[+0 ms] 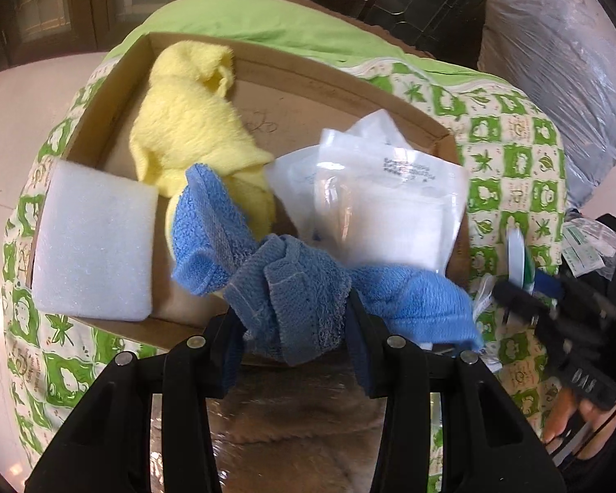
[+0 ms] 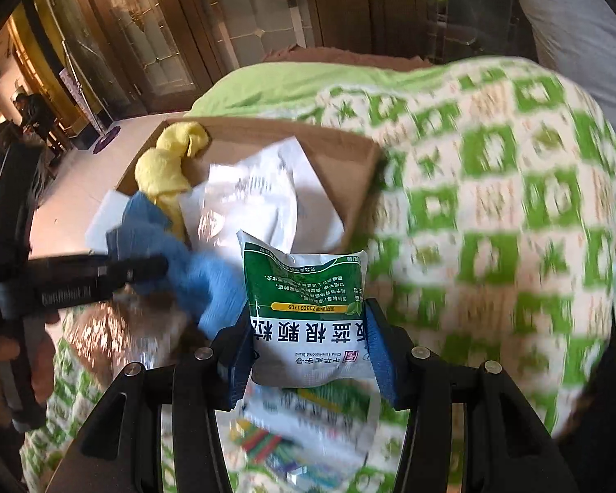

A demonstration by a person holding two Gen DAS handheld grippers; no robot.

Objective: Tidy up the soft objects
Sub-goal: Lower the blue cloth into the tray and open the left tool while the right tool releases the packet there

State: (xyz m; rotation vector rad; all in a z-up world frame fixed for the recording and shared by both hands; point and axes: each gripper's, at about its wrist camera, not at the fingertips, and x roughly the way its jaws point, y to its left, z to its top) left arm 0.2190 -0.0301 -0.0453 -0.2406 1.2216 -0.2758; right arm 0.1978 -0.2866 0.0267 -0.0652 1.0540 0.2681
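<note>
gripping a blue towel [image 1: 291,291], the left gripper [image 1: 295,353] hangs over the near edge of a cardboard box [image 1: 349,82]; both pads press into the bunched cloth. one end of the towel drapes into the box over a yellow towel [image 1: 189,123], the other trails right, past the box's near right corner.

box sits on a green-and-white quilt [image 1: 509,139]. inside it: yellow towel along the far left side, rumpled, running from the far wall toward the middle; a white foam block [image 1: 94,242] leaning on the left wall at the near left corner; clear plastic packs [image 1: 382,197] stacked in the right half, touching the right wall.

right gripper [image 2: 308,349] clamps a green-and-white sachet [image 2: 308,296] with printed text, pads on both its side edges, sachet upright between them. it hovers over the quilt just off the box's near right corner. from the right wrist view the blue towel [image 2: 193,271] and the left gripper's finger [image 2: 102,275] lie just left of the sachet; whether towel and sachet touch, cannot tell.

more packets [image 2: 304,423] lie on the quilt under the right gripper, blurred. a person's hand [image 1: 575,419] shows at the lower right edge of the left wrist view, on the right gripper's handle. a plastic bag [image 1: 554,82] stands beyond the quilt's far right side.
</note>
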